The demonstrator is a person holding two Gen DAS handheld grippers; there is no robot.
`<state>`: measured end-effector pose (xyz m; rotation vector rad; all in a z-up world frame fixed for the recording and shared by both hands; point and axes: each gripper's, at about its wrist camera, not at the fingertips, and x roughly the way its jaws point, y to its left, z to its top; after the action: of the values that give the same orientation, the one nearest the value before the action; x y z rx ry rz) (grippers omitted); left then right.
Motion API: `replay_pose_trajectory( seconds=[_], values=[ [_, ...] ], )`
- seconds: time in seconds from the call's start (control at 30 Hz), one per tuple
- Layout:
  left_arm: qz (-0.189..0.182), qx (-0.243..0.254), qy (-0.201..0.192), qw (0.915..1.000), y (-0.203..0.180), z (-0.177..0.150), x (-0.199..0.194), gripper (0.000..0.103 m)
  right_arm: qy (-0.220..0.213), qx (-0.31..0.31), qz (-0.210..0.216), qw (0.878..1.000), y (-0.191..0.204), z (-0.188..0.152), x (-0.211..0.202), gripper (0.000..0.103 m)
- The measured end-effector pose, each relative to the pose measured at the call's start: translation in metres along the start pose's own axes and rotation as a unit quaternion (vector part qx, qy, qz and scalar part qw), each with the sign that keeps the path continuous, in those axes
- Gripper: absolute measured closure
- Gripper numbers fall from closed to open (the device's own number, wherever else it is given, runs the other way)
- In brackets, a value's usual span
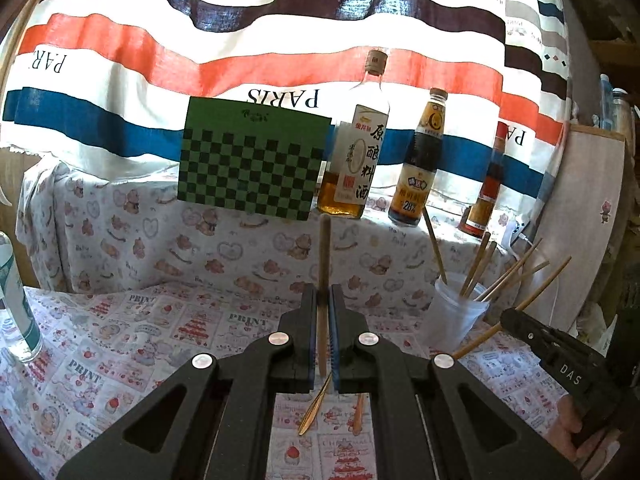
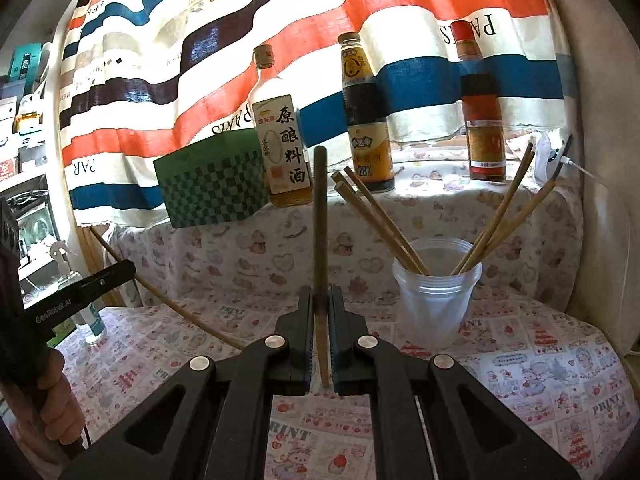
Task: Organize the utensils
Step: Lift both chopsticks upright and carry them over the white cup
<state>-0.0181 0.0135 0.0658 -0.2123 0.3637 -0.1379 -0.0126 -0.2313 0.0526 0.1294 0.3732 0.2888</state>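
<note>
In the left wrist view, the left gripper (image 1: 323, 300) at lower centre is clenched on a wooden chopstick (image 1: 323, 256) that points up the frame. At right, a clear plastic cup (image 1: 452, 312) holds several chopsticks, and the right gripper (image 1: 505, 319) grips another chopstick (image 1: 538, 292) at lower right. A cooking wine bottle (image 1: 358, 152) stands above centre.

In the right wrist view, the right gripper (image 2: 320, 300) clamps a dark chopstick (image 2: 320, 232) at centre. The cup (image 2: 436, 292) sits right of centre on the printed tablecloth (image 2: 540, 360). The left gripper (image 2: 126, 268) at left grasps a thin chopstick (image 2: 176, 308).

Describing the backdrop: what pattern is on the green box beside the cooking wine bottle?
A green-and-black checkerboard on the green box, clearest in the left wrist view.
</note>
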Motion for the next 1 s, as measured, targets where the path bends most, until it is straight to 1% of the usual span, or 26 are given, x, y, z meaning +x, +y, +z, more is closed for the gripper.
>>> replay_pose_trajectory(
  seconds=[0.1, 0.27, 0.4, 0.5, 0.6, 0.8, 0.9, 1.0],
  values=[
    [0.003, 0.006, -0.002, 1.0000, -0.002, 0.000, 0.000, 0.098, -0.002, -0.014, -0.006, 1.000, 0.005, -0.001, 0.000, 0.095],
    [0.001, 0.017, -0.001, 0.9999, -0.006, -0.002, 0.000, 0.098, 0.006, -0.022, -0.004, 1.000, 0.009, -0.003, 0.003, 0.095],
    [0.004, 0.020, 0.016, 0.9996, -0.007, -0.006, 0.009, 0.098, 0.020, -0.021, -0.004, 1.000, 0.008, -0.004, 0.009, 0.095],
    [0.006, 0.021, 0.021, 0.9995, -0.006, -0.007, 0.013, 0.098, 0.030, -0.020, -0.003, 0.999, 0.006, -0.006, 0.014, 0.095],
    [-0.001, 0.021, 0.034, 0.9992, -0.005, -0.008, 0.017, 0.098, 0.044, -0.029, -0.003, 0.999, 0.009, -0.008, 0.018, 0.095],
    [0.013, 0.026, 0.056, 0.9980, -0.005, -0.014, 0.030, 0.097, 0.064, -0.052, -0.007, 0.997, 0.017, -0.014, 0.027, 0.095],
    [0.014, 0.022, 0.058, 0.9980, -0.004, -0.015, 0.030, 0.097, 0.068, -0.055, -0.010, 0.996, 0.018, -0.015, 0.028, 0.095],
    [0.007, 0.003, 0.055, 0.9985, 0.001, -0.014, 0.029, 0.097, 0.066, -0.044, -0.008, 0.997, 0.014, -0.014, 0.027, 0.095]
  ],
)
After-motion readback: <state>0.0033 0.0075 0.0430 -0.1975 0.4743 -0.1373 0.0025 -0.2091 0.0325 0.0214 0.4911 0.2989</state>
